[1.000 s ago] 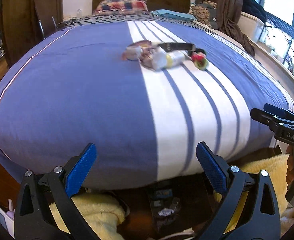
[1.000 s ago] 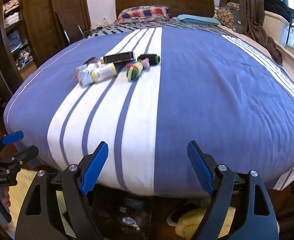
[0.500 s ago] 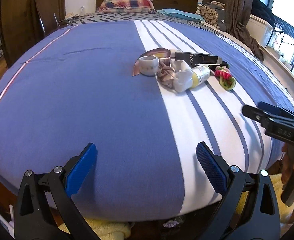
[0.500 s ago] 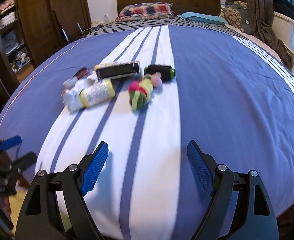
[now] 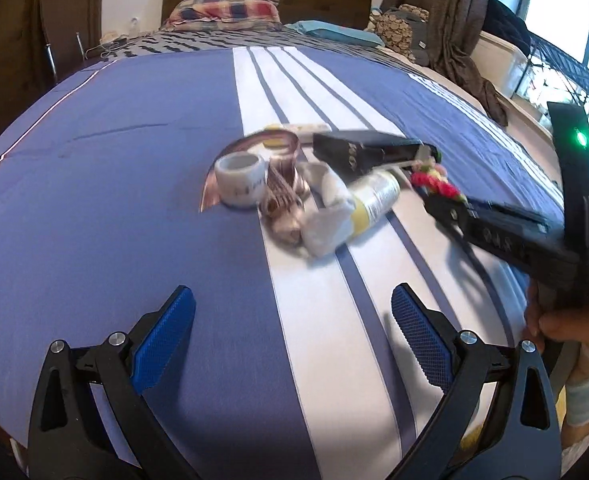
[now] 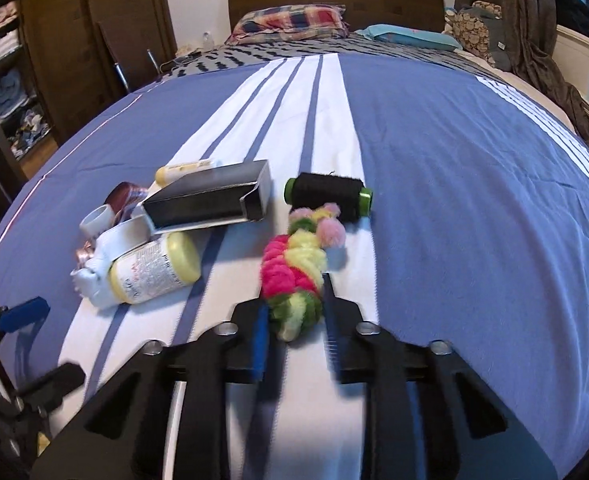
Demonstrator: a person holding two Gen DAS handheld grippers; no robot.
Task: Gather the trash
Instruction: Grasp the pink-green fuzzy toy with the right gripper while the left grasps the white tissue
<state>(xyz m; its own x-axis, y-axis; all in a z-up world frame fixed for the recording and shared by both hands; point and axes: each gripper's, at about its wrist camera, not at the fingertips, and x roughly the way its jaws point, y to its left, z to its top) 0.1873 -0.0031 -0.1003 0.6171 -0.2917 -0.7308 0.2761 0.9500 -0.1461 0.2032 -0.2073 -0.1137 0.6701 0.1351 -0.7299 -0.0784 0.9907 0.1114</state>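
- The right gripper [image 6: 294,312] has just been closing, and its jaws now stand nearly together on the near end of the pompom braid [image 6: 292,268]; the blue pads look pressed into the green-and-yellow tuft, though motion blur hides the exact contact.
- The braid lies on the white stripe of the bedspread [image 6: 474,200], its long axis running away from the gripper and leaning slightly right, with the pink pompoms at the far end.
- That far end touches or almost touches the black thread spool [image 6: 328,194], which lies crosswise; I judge that a straight lift clears it, while a forward push would roll it.
- To the left, apart from the braid, sit the black box [image 6: 210,198], the yellow-capped bottle [image 6: 154,268] and a white tape roll [image 6: 96,220], bunched together.
- The left gripper [image 5: 290,340] hangs with jaws wide apart and nothing between them, short of that bunch; the tape roll and crumpled wrapper [image 5: 284,200] are its nearest pieces, straight ahead.
- Open bedspread lies to the right and in front of both grippers; no bin or bag shows in either view, so where the trash goes cannot be told.
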